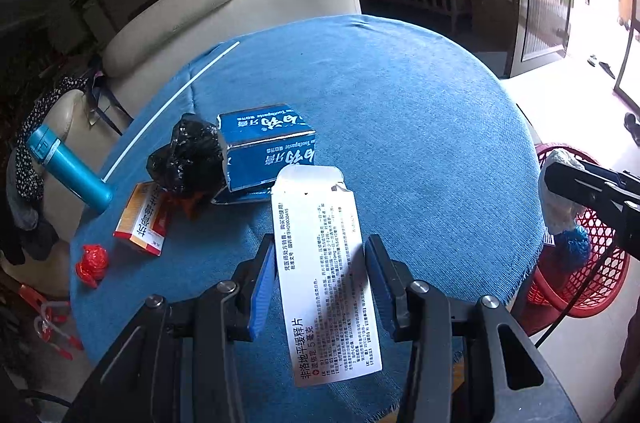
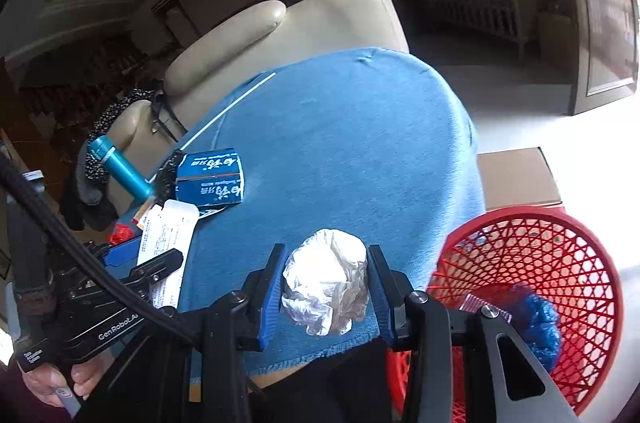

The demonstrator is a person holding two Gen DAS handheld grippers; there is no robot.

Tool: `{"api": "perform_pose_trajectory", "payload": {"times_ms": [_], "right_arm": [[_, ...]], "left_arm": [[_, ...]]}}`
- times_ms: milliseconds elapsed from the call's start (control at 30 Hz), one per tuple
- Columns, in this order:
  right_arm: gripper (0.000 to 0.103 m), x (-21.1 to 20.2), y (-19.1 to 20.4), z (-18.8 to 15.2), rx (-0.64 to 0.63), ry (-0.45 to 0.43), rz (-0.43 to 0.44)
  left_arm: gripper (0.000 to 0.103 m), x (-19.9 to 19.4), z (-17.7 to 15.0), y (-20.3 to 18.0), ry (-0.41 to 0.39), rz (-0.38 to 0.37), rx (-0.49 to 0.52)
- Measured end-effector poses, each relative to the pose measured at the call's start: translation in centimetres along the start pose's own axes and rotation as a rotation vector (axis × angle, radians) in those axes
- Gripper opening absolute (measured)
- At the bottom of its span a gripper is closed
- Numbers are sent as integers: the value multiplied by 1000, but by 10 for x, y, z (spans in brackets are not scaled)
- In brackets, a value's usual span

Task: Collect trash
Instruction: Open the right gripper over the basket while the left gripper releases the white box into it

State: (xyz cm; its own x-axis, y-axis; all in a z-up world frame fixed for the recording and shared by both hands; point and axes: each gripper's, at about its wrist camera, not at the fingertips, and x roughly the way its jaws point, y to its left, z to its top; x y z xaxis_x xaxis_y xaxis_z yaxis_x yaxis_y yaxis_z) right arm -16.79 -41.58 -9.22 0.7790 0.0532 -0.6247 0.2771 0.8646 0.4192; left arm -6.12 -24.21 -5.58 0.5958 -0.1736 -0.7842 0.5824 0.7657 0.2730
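Left gripper (image 1: 320, 279): pads sitting against both long edges of a white medicine box (image 1: 326, 275), clamping it; the box is sticking forward past the fingertips, flap end open, over the blue-clothed surface (image 1: 400, 103).
Right gripper (image 2: 327, 283): closed on a crumpled white wad (image 2: 326, 281), pads pressing its two sides; the wad is hanging over the near edge of the surface.
Red basket (image 2: 560, 263): standing just right of the right gripper, below the surface edge; blue crumpled plastic (image 2: 536, 319) lying inside.
Left view only: black plastic bag (image 1: 188, 155) touching the blue toothpaste box (image 1: 268, 147); orange-and-white box (image 1: 142, 219) beside them; red wad (image 1: 92, 263) near the surface's left edge; white rod (image 1: 168, 111) lying across the cloth; teal flask (image 1: 68, 163) leaning at the rim.
Right view only: the basket's inside; a cardboard box (image 2: 516, 179) beyond it; a hand (image 2: 52, 383) gripping the left gripper's handle.
Pose: both grippers pointing forward and downward, the left more steeply.
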Motion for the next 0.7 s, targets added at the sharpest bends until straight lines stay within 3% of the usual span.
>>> {"api": "perform_pose_trajectory", "payload": {"times_ms": [433, 700], "right_arm": [[42, -16, -7, -2, -57, -38, -122], [42, -28, -23, -3, -39, -55, -152]], "left_arm": [[46, -11, 4, -25, -12, -6, 52], [46, -16, 9, -45, -20, -38, 96]]}}
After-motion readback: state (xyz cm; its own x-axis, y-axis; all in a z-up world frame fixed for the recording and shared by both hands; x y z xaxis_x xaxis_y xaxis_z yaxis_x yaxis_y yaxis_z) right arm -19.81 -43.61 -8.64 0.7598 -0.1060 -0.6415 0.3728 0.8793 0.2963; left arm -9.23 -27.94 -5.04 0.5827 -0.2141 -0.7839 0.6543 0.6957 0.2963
